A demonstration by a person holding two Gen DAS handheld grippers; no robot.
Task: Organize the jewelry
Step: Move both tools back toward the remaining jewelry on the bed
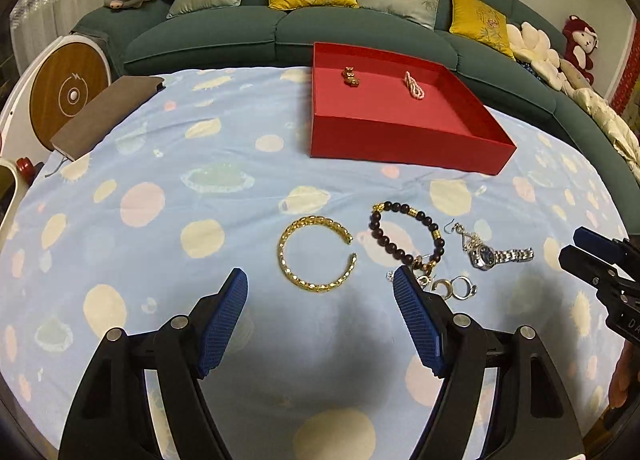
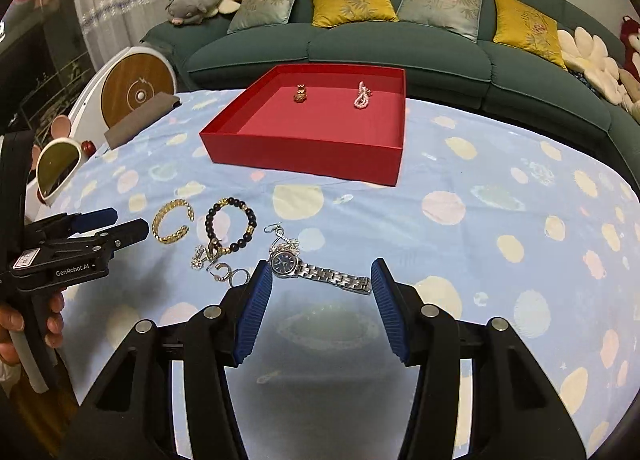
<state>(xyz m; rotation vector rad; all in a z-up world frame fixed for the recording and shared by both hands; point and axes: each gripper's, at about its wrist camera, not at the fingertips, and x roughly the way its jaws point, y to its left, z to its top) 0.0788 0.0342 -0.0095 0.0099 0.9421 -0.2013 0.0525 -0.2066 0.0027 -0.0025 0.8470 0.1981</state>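
A: From the left wrist camera, what does the left gripper (image 1: 320,292) show?

B: Its blue-padded jaws stand wide apart and hold nothing, above the planet-print blue cloth (image 1: 160,164). The gold cuff bracelet (image 1: 317,253) lies on the cloth just ahead, between the two finger lines. Beside it to the right lies the dark bead bracelet (image 1: 408,234), then the silver wristwatch (image 1: 498,255), and a small heap of silver rings and earrings (image 1: 452,286) sits just beside the right finger's tip.

A: And the box?

B: The red tray (image 1: 400,144) rests toward the cloth's far edge, by the green sofa (image 1: 360,32). A gold charm (image 1: 350,76) and a pink pearl strand (image 1: 414,84) lie inside near its far wall, well apart.

A: Now the right wrist camera.

B: The right gripper (image 2: 322,280) is also spread wide and empty. The wristwatch (image 2: 320,270) lies across the gap just past its fingertips. The bead bracelet (image 2: 231,223) and gold cuff (image 2: 173,221) lie further left, with the silver pieces (image 2: 218,266) nearer. The left gripper (image 2: 108,224) shows at the left edge. The tray (image 2: 300,152) sits beyond, holding the charm (image 2: 300,94) and pearls (image 2: 362,95).
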